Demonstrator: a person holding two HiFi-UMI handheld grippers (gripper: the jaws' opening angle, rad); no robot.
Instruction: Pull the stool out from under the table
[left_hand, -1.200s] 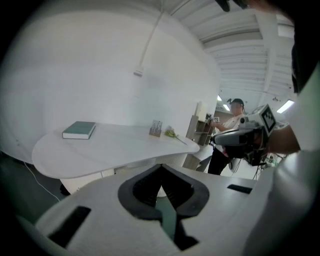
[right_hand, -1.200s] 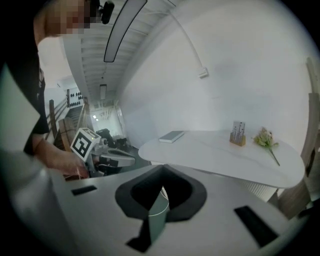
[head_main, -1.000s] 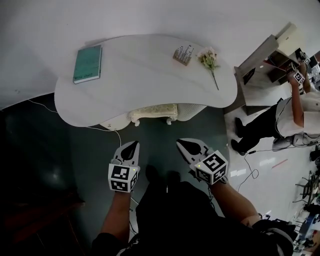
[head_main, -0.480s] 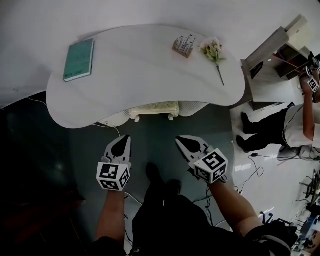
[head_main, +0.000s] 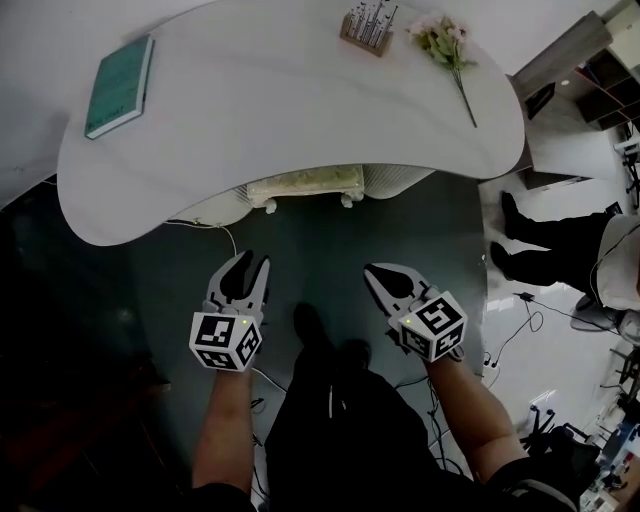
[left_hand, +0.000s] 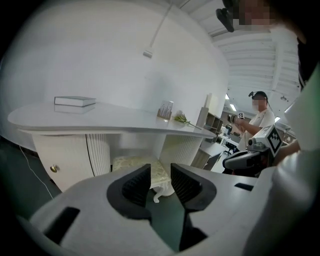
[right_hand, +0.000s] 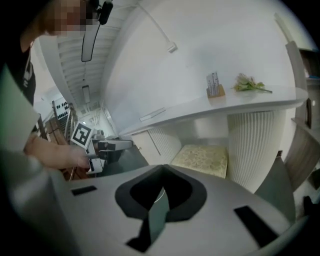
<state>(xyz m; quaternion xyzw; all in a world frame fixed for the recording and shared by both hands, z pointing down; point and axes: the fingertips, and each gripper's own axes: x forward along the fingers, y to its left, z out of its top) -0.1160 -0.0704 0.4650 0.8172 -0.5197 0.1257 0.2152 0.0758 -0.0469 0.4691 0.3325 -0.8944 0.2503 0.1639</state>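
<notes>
Under the front edge of the white kidney-shaped table (head_main: 300, 110), the cream cushioned stool (head_main: 305, 185) with white legs is still tucked in. Only its front strip and two legs show, and nothing touches it. A teal hardcover book (head_main: 120, 85) lies by the table's left edge.

Over the dark floor, the left gripper (head_main: 250, 265) is well short of the stool. Its jaws have just been opening and now stand parted with nothing between them. Beside it the right gripper (head_main: 378, 274) has its jaws pressed together, empty. A wooden holder (head_main: 365, 22) and a pale flower sprig (head_main: 445, 40) sit near the far right edge.

Compared with a second ago, the table and stool look closer and both grippers have dropped lower. This looks like the reach phase, with the pull not started. The left looks ready to grasp; the right would need to open first.
</notes>
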